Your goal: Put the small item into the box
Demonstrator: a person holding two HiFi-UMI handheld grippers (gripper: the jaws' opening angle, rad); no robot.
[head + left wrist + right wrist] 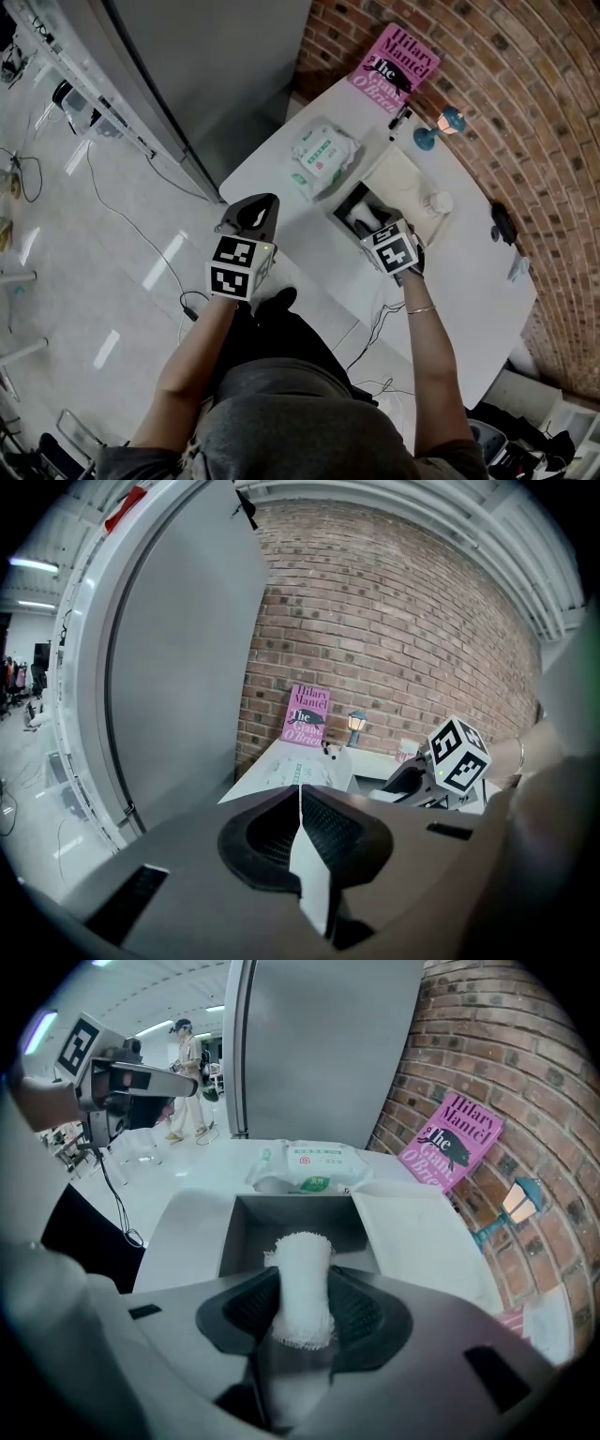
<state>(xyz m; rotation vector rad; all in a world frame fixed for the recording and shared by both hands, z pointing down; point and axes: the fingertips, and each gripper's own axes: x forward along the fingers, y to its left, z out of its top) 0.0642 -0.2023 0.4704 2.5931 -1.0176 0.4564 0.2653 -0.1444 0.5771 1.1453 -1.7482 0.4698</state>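
My right gripper (302, 1314) is clamped on the white gauze roll (302, 1258), over the open box (242, 1234). It's not released yet. My left gripper (300, 803) is closed and empty, well aside.

head view: overhead, down | gripper views: along jaws — shared: pink book (394, 58) (307, 714) (452, 1138)

White table (469, 272) beside brick wall (525, 84), open box (398, 180), wipes pack (324, 157), pink book (395, 62), small blue lamp (441, 127)
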